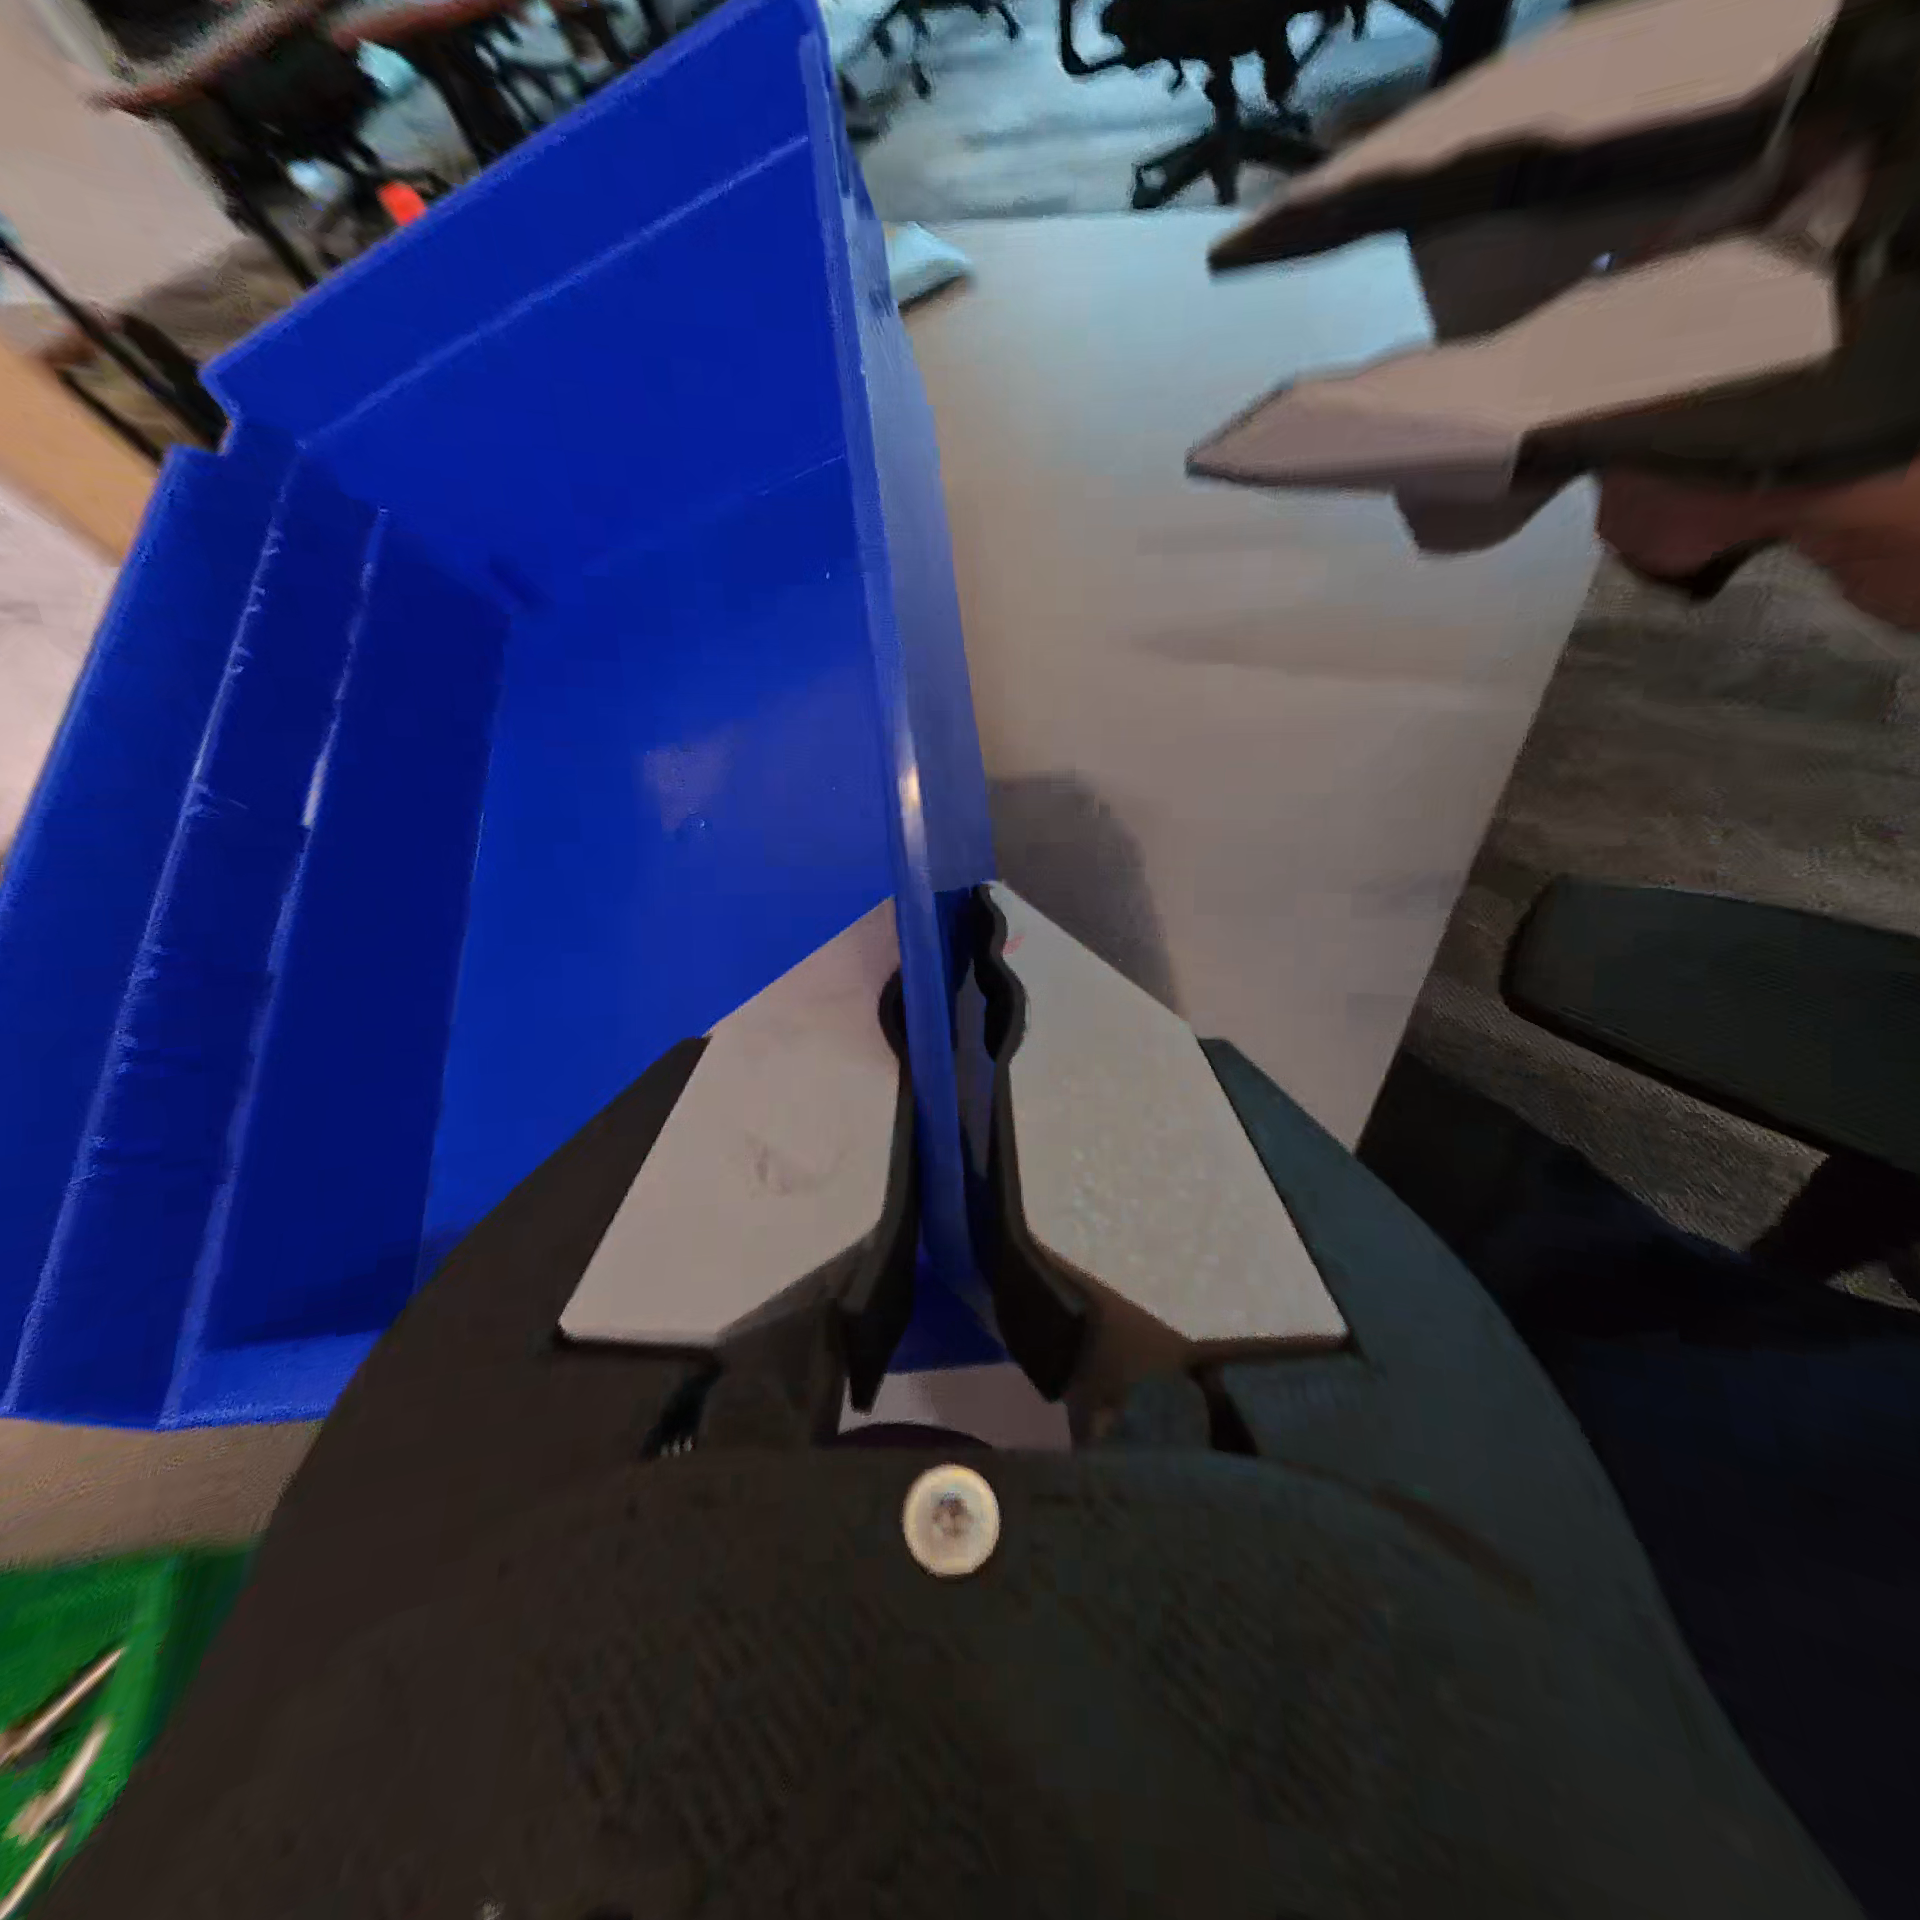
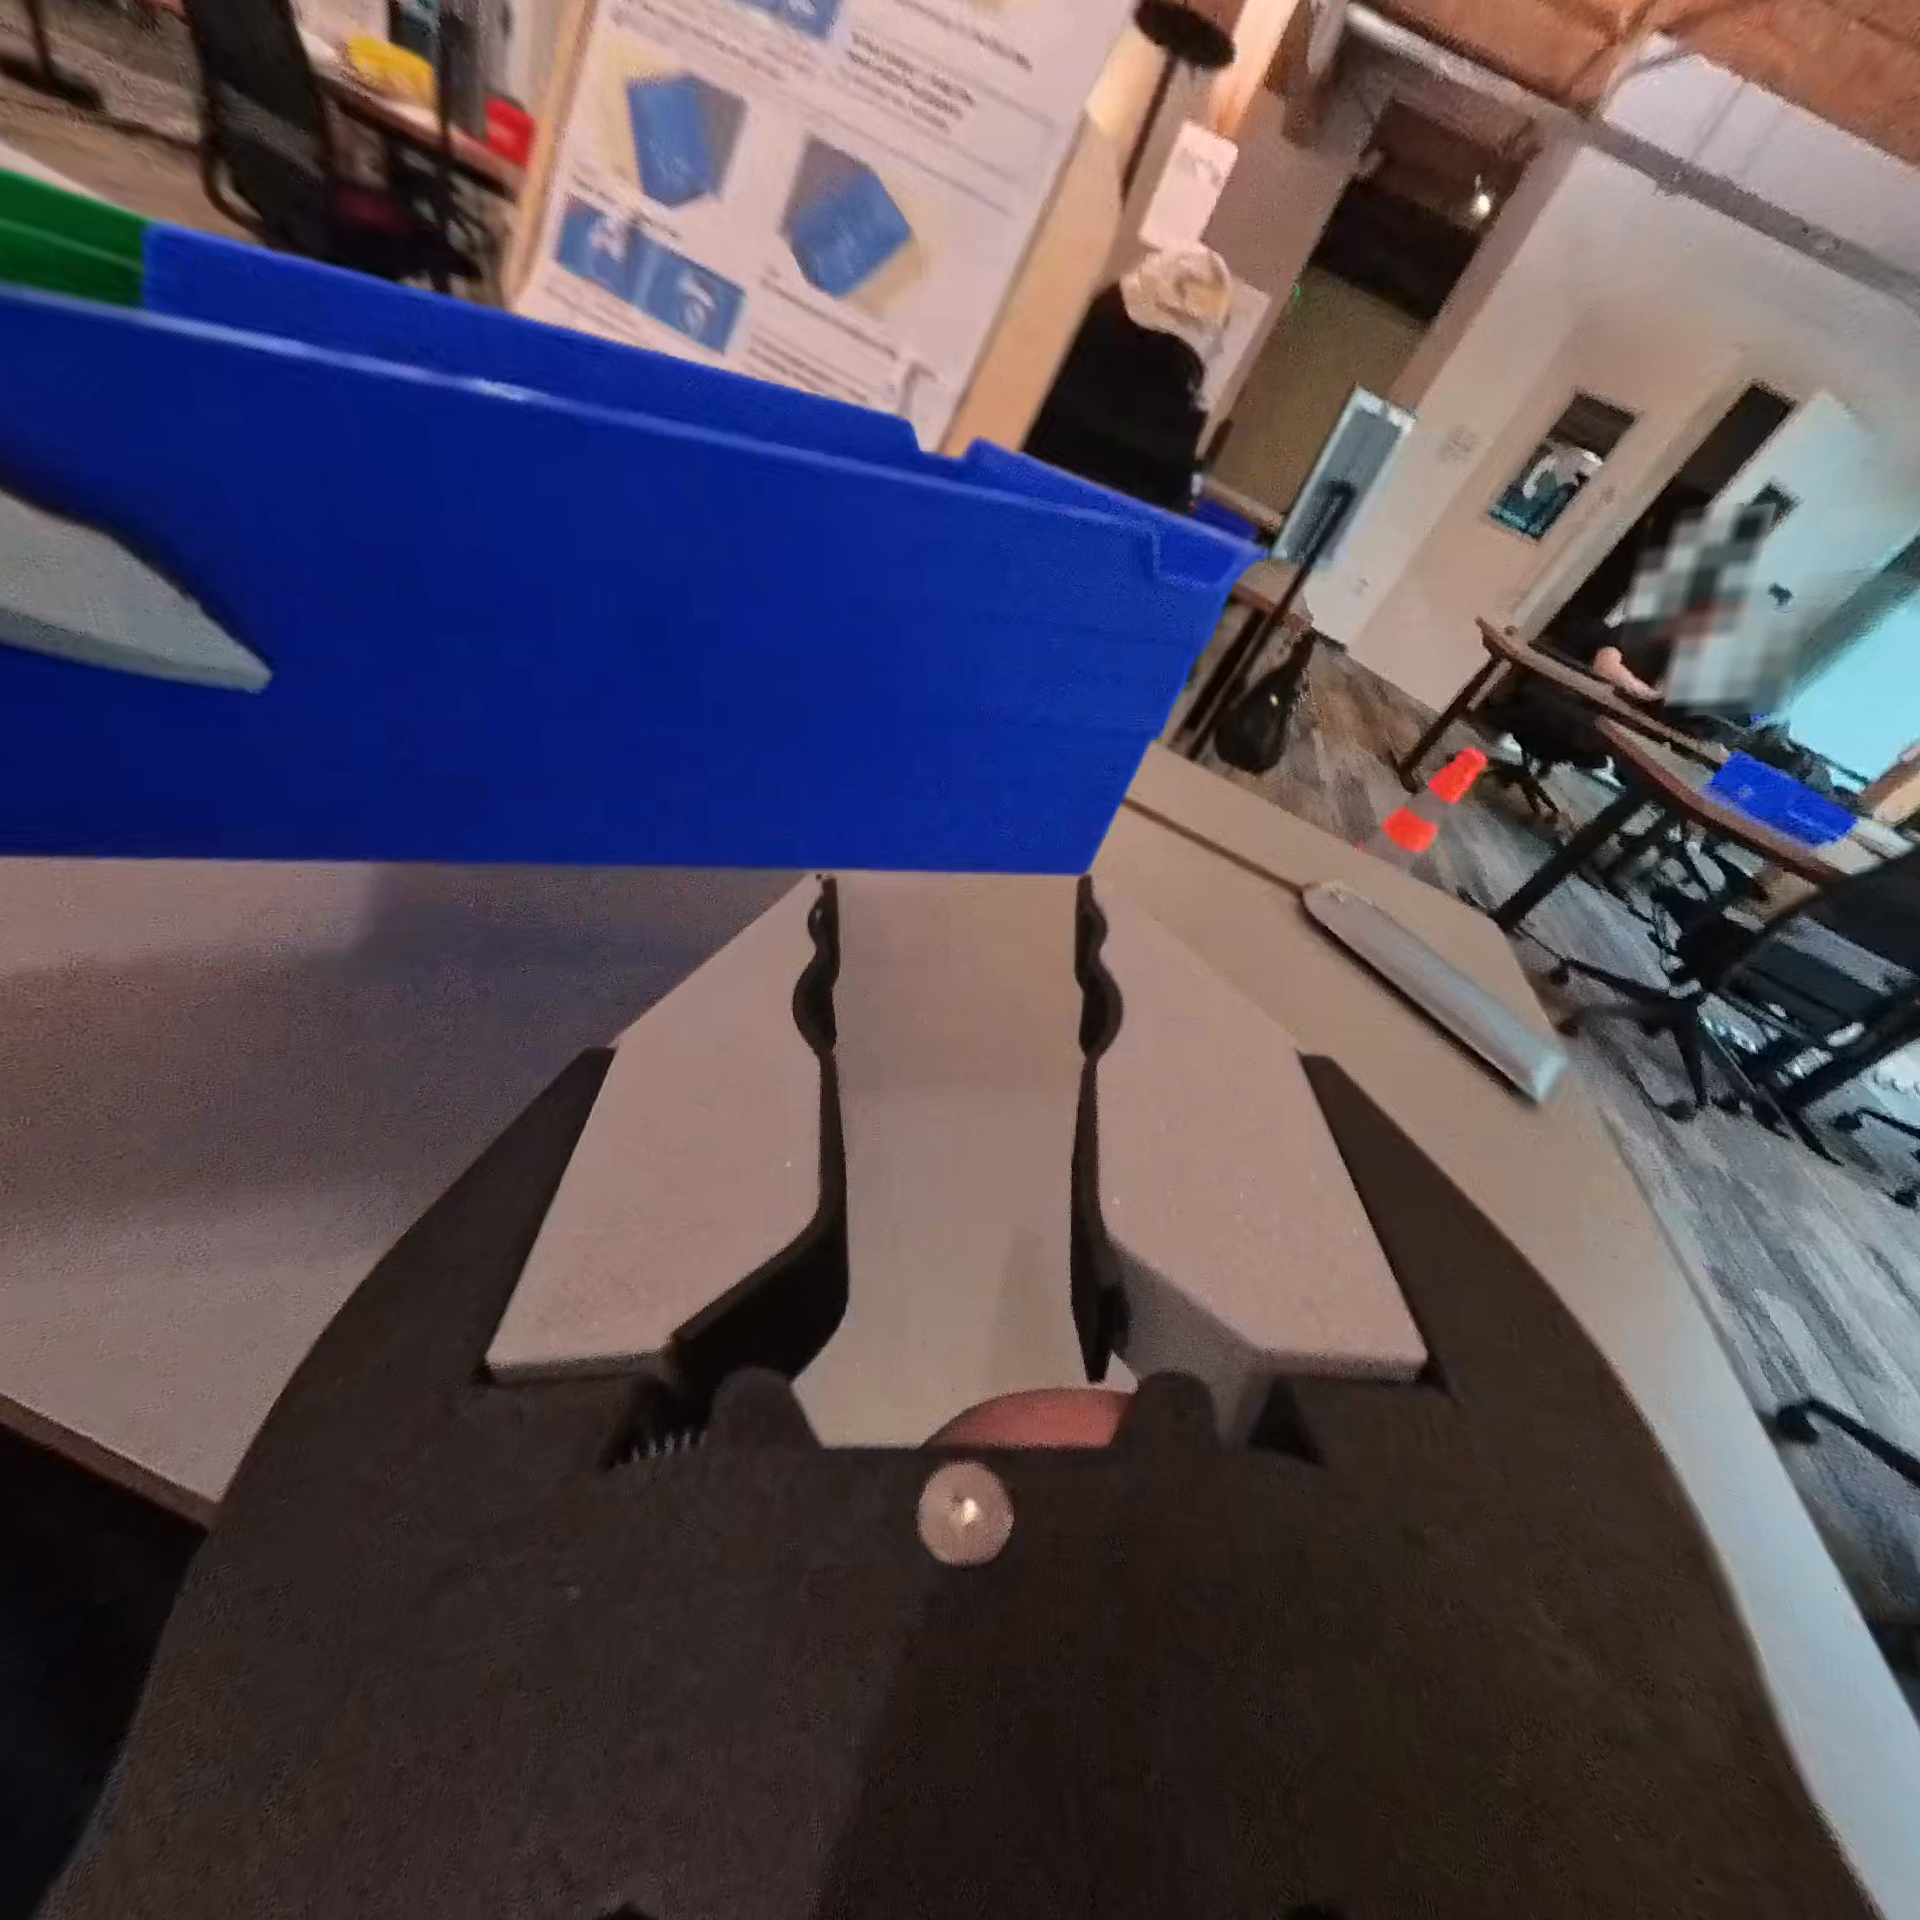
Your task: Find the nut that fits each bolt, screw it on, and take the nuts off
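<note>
The left gripper [image 1: 951, 914] has a big black body with a rough, bumpy skin. Its two fingers [image 1: 1132, 1153] are flat grey wedges with wavy black inner edges. One small round silver screw [image 1: 951, 1520] sits in the middle. The right gripper [image 2: 951, 894] looks just the same, with its own silver screw [image 2: 964, 1513].

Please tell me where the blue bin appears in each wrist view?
Left wrist view: blue bin fills the left and centre, its wall clamped by the left gripper.
Right wrist view: it spans the upper left, above the open right gripper.
Shared landmark: the grey table.
</note>
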Motion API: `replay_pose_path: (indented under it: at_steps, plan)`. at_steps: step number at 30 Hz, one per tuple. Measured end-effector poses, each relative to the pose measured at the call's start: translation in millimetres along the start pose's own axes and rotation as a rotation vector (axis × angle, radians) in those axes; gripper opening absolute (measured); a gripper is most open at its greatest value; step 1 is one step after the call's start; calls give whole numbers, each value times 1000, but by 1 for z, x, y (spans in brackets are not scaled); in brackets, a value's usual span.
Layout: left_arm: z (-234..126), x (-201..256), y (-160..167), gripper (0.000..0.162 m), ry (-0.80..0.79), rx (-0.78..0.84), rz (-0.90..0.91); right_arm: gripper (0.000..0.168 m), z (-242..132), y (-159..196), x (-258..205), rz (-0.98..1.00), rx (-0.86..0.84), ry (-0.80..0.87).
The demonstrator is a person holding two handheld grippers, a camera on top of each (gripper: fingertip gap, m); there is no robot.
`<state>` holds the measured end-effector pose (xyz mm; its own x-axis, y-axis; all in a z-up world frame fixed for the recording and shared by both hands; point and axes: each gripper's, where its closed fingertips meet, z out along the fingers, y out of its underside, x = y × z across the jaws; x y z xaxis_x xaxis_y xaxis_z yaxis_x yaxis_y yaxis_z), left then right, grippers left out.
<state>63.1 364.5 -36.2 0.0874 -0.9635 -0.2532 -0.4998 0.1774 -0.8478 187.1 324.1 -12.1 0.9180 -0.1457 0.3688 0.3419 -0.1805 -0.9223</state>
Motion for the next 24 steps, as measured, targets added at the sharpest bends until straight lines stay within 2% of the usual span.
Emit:
replay_pose_path:
  at_steps: [6, 9, 11, 13, 15, 17, 20, 22, 24]
  plan:
    - [108, 53, 15, 5, 101, -105, 3, 43, -9, 68, 38, 143, -114, 16]
    - [154, 63, 11, 8, 45, -75, 61, 42, 4, 92, 48, 195, -149, 19]
    - [179, 81, 2, 51, 96, -58, 15, 44, 16, 111, 62, 208, -199, 61]
    - [183, 98, -1, 72, 182, -121, -59, 46, 21, 122, 76, 248, -249, 103]
    - [161, 97, -1, 86, 206, -145, -75, 47, 17, 111, 73, 302, -216, 84]
    - [119, 83, 5, 87, 230, -105, -106, 50, 12, 88, 49, 301, -149, 4]
    - [41, 49, 6, 86, 240, 44, -224, 54, 8, 58, -10, 232, -100, -153]
    - [0, 10, 30, 87, 111, 30, -175, 51, 6, 26, -68, 235, -24, -329]
    - [-34, -50, 80, 86, -123, -70, -120, 48, 9, 13, -123, 222, -44, -478]
